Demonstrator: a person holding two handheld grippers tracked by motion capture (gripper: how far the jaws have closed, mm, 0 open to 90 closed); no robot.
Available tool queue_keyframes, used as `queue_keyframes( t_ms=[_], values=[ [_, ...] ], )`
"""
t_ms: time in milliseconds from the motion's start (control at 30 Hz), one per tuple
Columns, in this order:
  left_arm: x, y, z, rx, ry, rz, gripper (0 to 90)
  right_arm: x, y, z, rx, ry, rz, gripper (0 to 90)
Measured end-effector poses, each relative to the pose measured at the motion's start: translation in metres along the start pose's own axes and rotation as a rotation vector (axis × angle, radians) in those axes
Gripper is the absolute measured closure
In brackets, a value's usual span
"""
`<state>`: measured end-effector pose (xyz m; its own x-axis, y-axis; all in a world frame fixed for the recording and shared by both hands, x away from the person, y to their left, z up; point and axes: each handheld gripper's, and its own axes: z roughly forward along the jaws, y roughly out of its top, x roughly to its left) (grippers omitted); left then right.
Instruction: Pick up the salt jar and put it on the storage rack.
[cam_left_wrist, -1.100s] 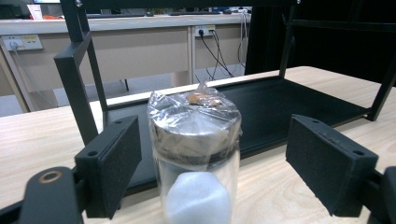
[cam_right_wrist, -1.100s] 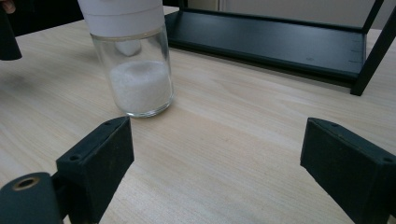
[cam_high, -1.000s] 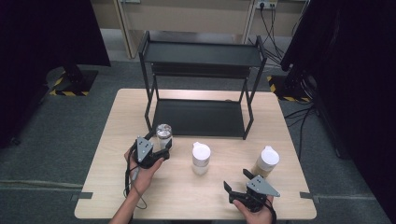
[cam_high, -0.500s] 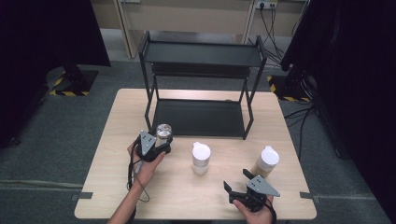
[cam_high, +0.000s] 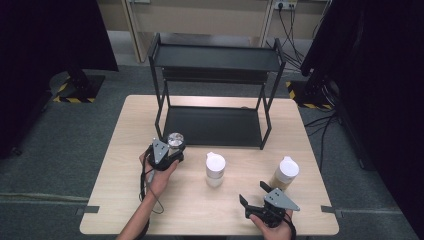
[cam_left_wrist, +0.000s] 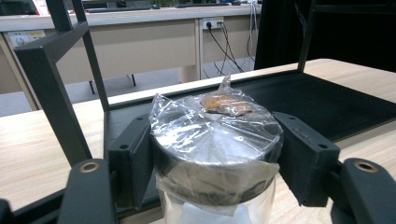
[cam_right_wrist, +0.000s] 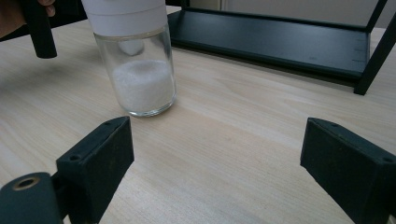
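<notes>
While the high view shows three jars on the wooden table (cam_high: 125, 150), the left gripper (cam_left_wrist: 212, 154) view reveals crinkled plastic wrap over the clamped glass jar (cam_left_wrist: 215, 144) beside the black metal shelf (cam_high: 215, 125); the right gripper (cam_high: 256, 197) gapes empty.

**No readable text**

No legible text, brand, number or sign in any view. The foil-capped jar (cam_left_wrist: 217, 154) carries crinkled plastic wrap with no print. The white-lidded jar (cam_right_wrist: 135, 56) of white granules has bare glass and a plain lid. The black rack (cam_high: 215, 75) bears no markings. A pale sticker on the back wall in the left gripper view is too blurred to read.
</notes>
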<state>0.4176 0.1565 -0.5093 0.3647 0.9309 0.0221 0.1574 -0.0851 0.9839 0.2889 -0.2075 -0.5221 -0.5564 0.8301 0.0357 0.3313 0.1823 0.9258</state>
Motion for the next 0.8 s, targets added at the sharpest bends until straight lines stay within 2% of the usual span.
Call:
queue_keyframes(
  t_ms=[200, 333, 367, 633, 800],
  values=[
    [0.001, 0.001, -0.001, 0.007, -0.002, -0.005, 34.5, 0.0, 0.0, 0.0, -0.001, 0.001, 0.0, 9.8],
    [0.001, 0.004, -0.002, -0.009, -0.01, 0.002, 34.5, 0.0, 0.0, 0.0, -0.001, 0.001, 0.003, 9.8],
    [0.0, 0.005, -0.004, -0.006, -0.002, -0.007, 34.6, 0.0, 0.0, 0.0, -0.002, 0.001, 0.002, 9.8],
    [0.0, 0.023, -0.006, -0.036, 0.001, 0.002, 34.6, 0.002, -0.001, -0.002, -0.017, -0.005, -0.007, 9.8],
    [0.0, 0.029, -0.002, -0.038, 0.008, 0.003, 34.6, 0.001, -0.001, -0.003, -0.021, -0.003, 0.002, 9.8]
  ],
)
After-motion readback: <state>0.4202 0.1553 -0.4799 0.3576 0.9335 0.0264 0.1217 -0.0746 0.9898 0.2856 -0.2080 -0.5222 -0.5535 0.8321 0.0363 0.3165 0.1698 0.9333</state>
